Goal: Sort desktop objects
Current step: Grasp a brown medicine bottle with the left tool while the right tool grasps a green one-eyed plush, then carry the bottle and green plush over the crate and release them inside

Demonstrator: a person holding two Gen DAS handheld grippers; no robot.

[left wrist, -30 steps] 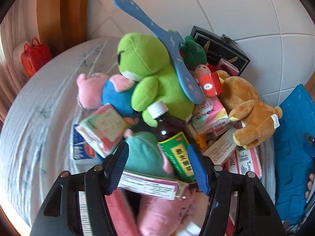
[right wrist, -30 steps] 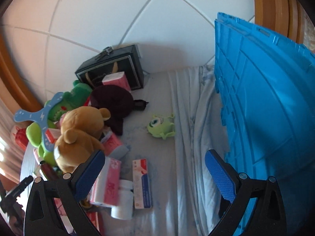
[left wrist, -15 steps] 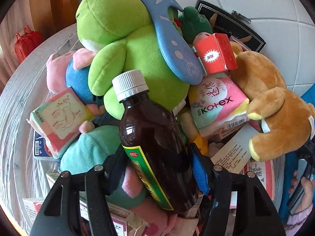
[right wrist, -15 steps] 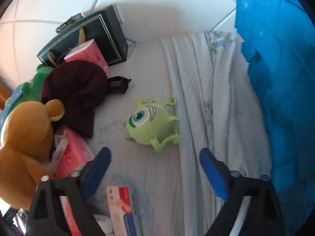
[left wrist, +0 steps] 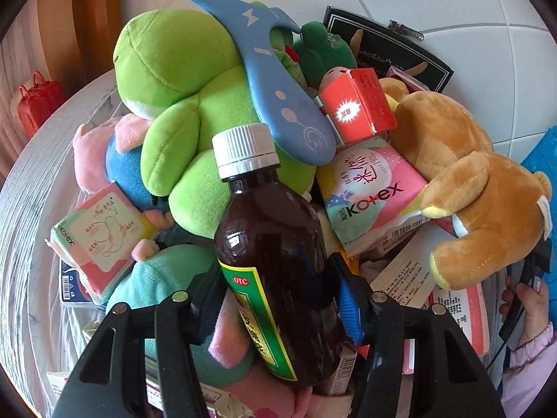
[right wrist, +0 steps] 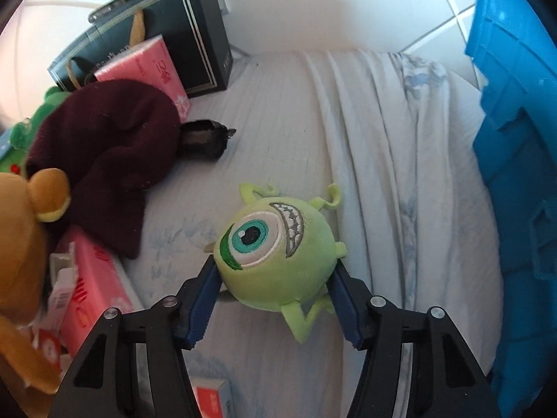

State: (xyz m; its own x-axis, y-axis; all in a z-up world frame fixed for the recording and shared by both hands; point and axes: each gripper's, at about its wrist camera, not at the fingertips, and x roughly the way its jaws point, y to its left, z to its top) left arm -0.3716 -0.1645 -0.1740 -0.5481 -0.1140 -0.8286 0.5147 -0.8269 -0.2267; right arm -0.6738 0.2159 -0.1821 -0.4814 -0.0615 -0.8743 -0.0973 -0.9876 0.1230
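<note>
- Left tongs (left wrist: pixel 278 299), closing, grip one glossy brown glass bottle with ribbed white cap (left wrist: pixel 275 254), frame centre.
- Right tongs (right wrist: pixel 275 299), closing, squeeze one fuzzy round one-eyed green plush (right wrist: pixel 275 250), lower centre on wrinkled sheet (right wrist: pixel 376 139).

Bright daylight fills both fisheye views, which bend straight lines and darken to black at the corners. In the left wrist view a glare spot sits on the dark bottle (left wrist: pixel 278 261) and colours look vivid and sharp. The right wrist view is softer (a milky haze toward the top left), with the black box (right wrist: pixel 156 35) slightly washed out and the brown bear (right wrist: pixel 21 244) blurred at the edge. The green one-eyed toy (right wrist: pixel 275 254) casts a faint shadow on the sheet (right wrist: pixel 365 139).
</note>
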